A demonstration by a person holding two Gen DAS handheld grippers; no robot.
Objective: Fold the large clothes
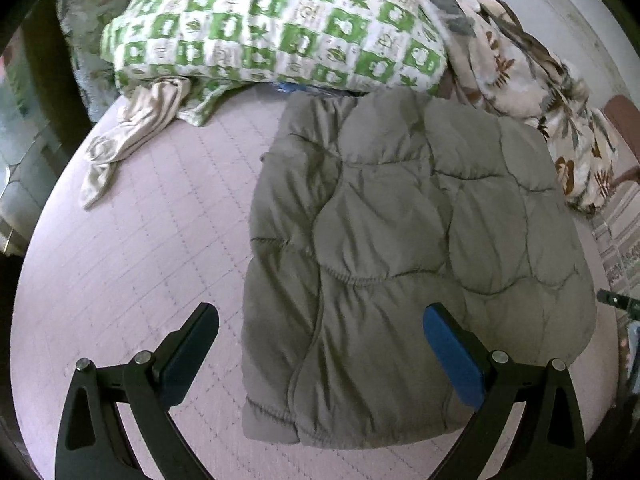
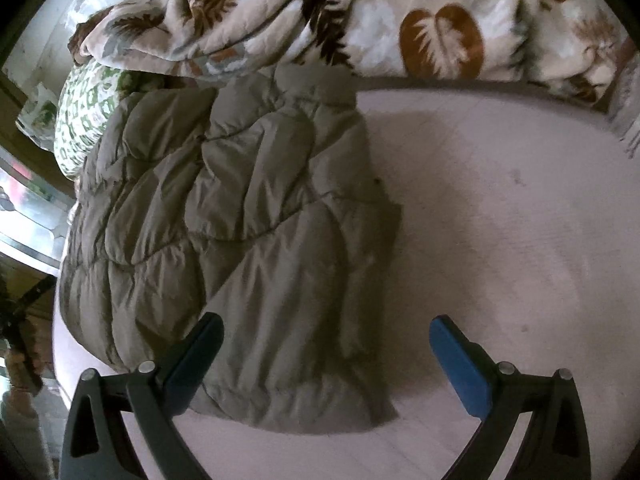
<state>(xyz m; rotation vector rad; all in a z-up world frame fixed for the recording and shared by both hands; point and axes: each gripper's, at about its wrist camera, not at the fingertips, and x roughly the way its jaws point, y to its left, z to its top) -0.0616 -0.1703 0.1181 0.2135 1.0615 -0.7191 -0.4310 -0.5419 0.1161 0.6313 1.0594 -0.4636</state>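
Note:
A grey-olive quilted puffer jacket (image 1: 404, 256) lies folded into a rough rectangle on the pale pink bed sheet (image 1: 132, 264). My left gripper (image 1: 320, 320) hovers open over the jacket's near left edge, nothing between its fingers. In the right wrist view the same jacket (image 2: 240, 232) fills the left half, and my right gripper (image 2: 326, 332) is open above its near right corner, holding nothing. A corner of the jacket's hem (image 2: 360, 412) sits between the spread fingers, below them.
A green-and-white patterned pillow (image 1: 272, 28) lies at the head of the bed beside a leaf-print blanket (image 1: 520, 80), also seen as the leaf-print blanket (image 2: 400, 20). A beige twisted cloth (image 1: 128, 136) rests at the left. Bare sheet (image 2: 500, 220) stretches right of the jacket.

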